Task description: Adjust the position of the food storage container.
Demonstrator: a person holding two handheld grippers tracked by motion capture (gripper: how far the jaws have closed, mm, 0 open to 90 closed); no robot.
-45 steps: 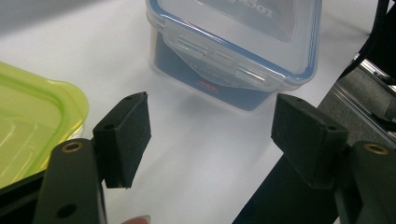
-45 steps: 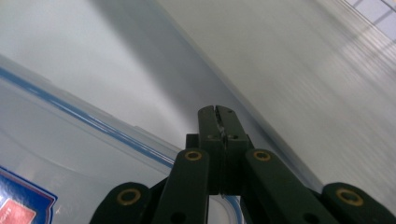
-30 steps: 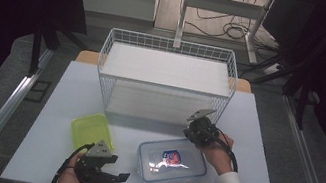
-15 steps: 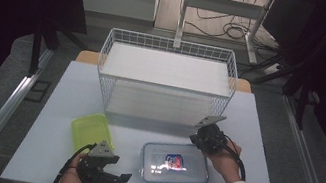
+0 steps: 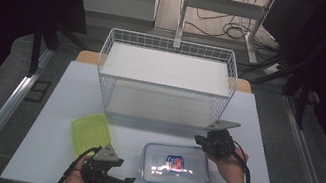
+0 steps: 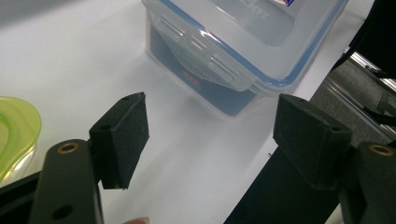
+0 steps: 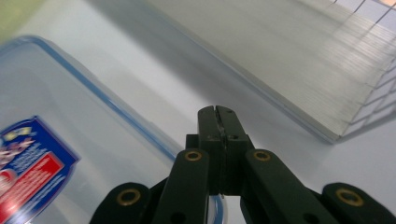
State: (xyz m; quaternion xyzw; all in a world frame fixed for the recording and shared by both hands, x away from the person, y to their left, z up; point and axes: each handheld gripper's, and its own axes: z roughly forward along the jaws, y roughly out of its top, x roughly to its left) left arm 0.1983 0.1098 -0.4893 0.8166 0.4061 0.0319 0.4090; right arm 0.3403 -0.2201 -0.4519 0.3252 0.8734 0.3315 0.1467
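Note:
A clear plastic box (image 5: pixel 175 166) with a blue-rimmed lid and a red and blue label stands at the table's front middle. My right gripper (image 5: pixel 199 139) hovers just past the box's far right corner, jaws shut with nothing between them. In the right gripper view the shut tips (image 7: pixel 218 112) sit above the lid's edge (image 7: pixel 98 100). My left gripper (image 5: pixel 122 171) rests near the front edge, left of the box, pointing at it. Its jaws (image 6: pixel 210 121) stand open and apart from the box's latched end (image 6: pixel 219 65).
A flat green lid (image 5: pixel 91 129) lies left of the box, just behind my left gripper, and shows as a green rim (image 6: pixel 14 130). A white wire basket (image 5: pixel 171 47) with a white floor fills the back middle; its wall (image 7: pixel 369 93) is close to my right gripper.
My right gripper has drifted to the right and a little nearer, along the box's far edge toward its right corner. The left gripper has stayed put.

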